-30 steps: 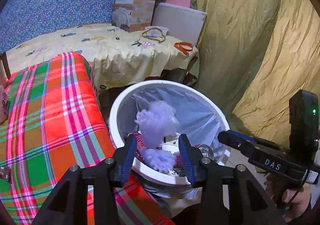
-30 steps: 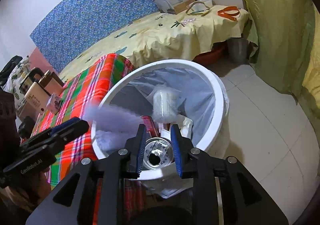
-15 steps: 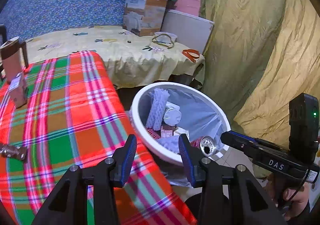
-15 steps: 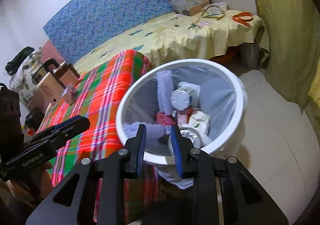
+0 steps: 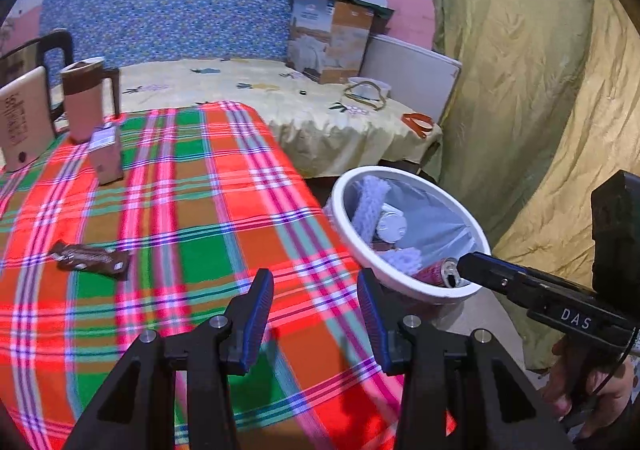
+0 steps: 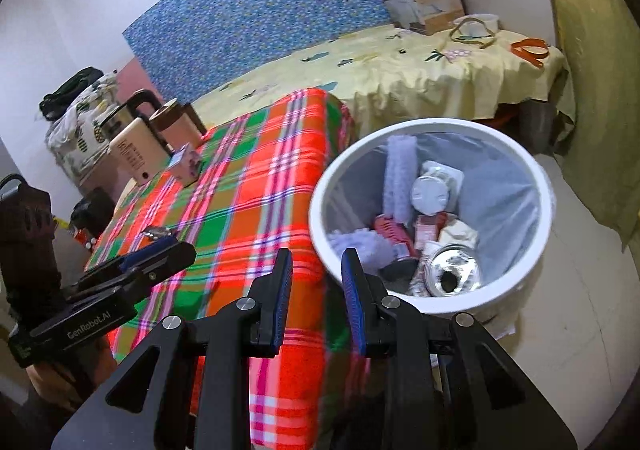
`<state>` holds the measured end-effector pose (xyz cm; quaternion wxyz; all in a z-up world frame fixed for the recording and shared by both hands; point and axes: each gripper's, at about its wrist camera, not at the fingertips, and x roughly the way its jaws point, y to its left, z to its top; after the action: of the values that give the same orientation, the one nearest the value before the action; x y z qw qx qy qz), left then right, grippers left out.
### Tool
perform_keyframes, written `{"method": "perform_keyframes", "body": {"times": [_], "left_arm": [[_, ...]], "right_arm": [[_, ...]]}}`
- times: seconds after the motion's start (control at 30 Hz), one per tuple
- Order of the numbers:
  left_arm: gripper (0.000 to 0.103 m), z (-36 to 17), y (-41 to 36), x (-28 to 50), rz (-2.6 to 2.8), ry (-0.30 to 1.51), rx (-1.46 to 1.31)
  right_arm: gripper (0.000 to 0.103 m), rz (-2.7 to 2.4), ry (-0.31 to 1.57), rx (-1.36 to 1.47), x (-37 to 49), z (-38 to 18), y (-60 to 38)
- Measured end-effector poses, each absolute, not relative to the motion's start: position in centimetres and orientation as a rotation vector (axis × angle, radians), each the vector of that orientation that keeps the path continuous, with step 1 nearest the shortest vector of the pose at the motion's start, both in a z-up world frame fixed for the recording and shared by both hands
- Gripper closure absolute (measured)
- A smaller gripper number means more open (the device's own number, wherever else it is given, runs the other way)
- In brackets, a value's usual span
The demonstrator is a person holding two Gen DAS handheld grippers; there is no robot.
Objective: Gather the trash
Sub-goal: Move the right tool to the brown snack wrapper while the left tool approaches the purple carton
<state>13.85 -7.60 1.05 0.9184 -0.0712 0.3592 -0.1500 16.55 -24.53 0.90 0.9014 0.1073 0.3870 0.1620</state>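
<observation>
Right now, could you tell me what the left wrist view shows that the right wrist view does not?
Only the left wrist view shows the brown wrapper lying flat on the plaid cloth. Only the right wrist view shows the bin's full contents, including the white lid, plus the patterned bag at far left. Both show the bin, the can, the plaid cloth and both empty, open grippers.
</observation>
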Motion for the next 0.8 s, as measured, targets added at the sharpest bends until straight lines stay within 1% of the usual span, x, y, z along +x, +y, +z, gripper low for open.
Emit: {"method": "perform_keyframes", "body": {"times": [0.37,0.8], "left_arm": [[0.060,0.6,-3.6,12.3,-0.175,0.732,-0.155],[0.060,0.2,0.4,11.5,-0.048,0.731,-0.164]], "right_arm": [[0.069,0.398,0.802,0.195,16.3,0.8,-21.7],[0.069,0.477,0.808,0.153,16.7,0.8,-18.7]]}}
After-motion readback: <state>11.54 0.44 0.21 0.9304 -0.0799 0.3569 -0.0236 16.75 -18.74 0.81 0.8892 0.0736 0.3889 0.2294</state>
